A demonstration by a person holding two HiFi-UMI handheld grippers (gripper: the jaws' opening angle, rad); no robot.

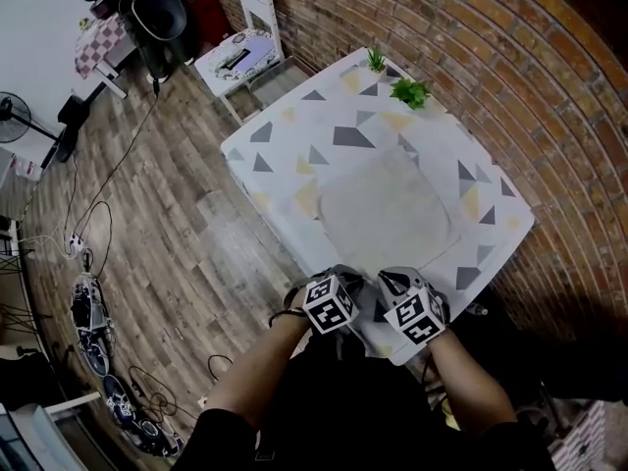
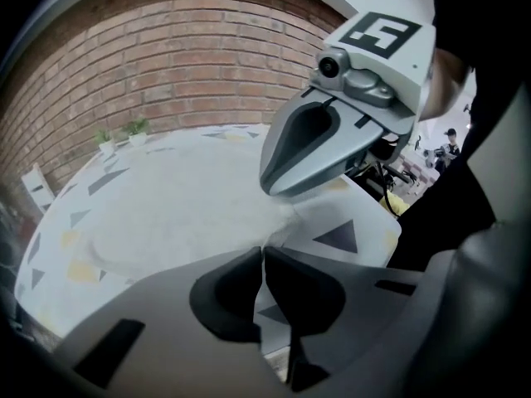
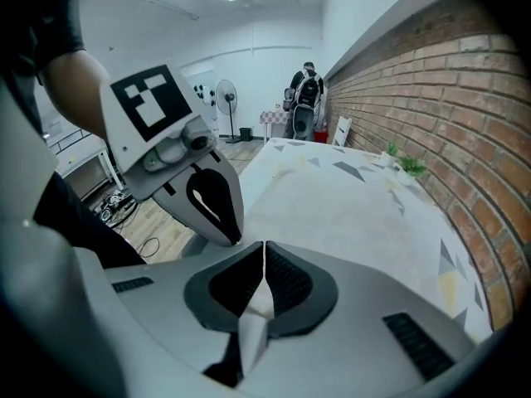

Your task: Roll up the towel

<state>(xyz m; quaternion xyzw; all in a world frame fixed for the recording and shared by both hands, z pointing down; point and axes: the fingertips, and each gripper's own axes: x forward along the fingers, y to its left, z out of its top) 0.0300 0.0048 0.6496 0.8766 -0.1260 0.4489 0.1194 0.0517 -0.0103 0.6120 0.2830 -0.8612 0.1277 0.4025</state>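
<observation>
Left gripper point(image 2: 263, 249) and right gripper point(image 3: 264, 245) pinch the thin, pale towel's point(image 1: 388, 209) near edge between closed fingers.

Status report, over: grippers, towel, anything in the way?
Left gripper, right gripper shut on towel, near edge. Lying flat, unrolled. Plants far side, clear.

Towel point(image 1: 388, 209): pale grey-white, plain, approx. square w/ rounded corners. Lies flat, fully spread, not rolled, on the triangle-patterned table point(image 1: 294, 130), at the end nearest me. Near edge is taken up at two pts. My right gripper point(image 3: 264, 247) is clamped on it, w/ a strip of fabric showing betw. the pads. My left gripper point(image 2: 263, 251) is closed beside it, cloth puckered up to its tips.
</observation>
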